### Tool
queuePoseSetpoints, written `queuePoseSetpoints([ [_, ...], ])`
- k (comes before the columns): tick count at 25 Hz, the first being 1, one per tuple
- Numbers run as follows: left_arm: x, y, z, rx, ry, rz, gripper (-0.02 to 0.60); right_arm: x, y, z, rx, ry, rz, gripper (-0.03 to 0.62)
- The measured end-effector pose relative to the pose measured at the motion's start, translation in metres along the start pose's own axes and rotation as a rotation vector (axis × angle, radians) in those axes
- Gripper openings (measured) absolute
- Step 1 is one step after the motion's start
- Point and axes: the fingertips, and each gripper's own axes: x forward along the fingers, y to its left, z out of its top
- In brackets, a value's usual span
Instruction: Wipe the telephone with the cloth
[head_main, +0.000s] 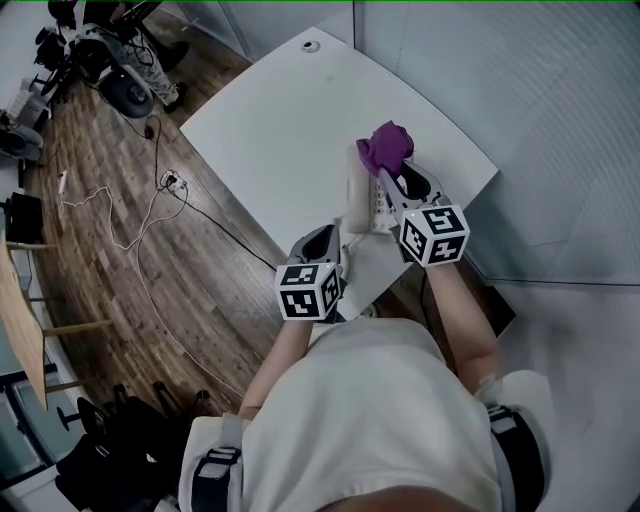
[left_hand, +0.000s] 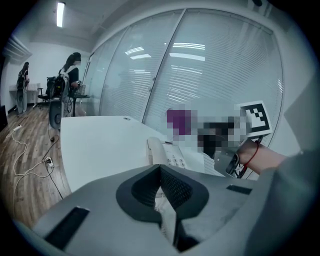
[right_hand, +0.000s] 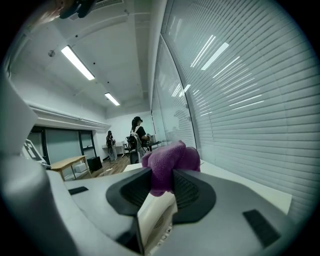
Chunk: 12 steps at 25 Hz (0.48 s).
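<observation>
A white telephone (head_main: 359, 196) lies near the right edge of the white table (head_main: 280, 120). A purple cloth (head_main: 387, 146) is bunched over the phone's far end, and my right gripper (head_main: 386, 170) is shut on it. In the right gripper view the cloth (right_hand: 168, 164) sticks out between the jaws, with the phone's white body (right_hand: 156, 220) right beneath them. My left gripper (head_main: 340, 240) is shut with nothing in it, just short of the phone's near left end. In the left gripper view the phone (left_hand: 166, 154) shows handset and keypad beyond the closed jaws.
A glass wall with blinds (head_main: 560, 110) runs close along the table's right side. Cables and a power strip (head_main: 170, 182) lie on the wood floor at the left. Office chairs and people (head_main: 130, 50) stand far off. A round grommet (head_main: 311, 46) marks the table's far end.
</observation>
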Motion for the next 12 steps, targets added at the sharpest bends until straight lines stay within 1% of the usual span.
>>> queuePoseSetpoints([
  [6,0.007,0.010,0.004,-0.003,0.014,-0.006,0.021,0.031,-0.006,-0.009,-0.033,0.049,-0.010,0.129],
  [12,0.015,0.021,0.002,-0.012,0.026,-0.005,0.021,0.059,-0.012,-0.029,-0.071,0.112,-0.020,0.129],
])
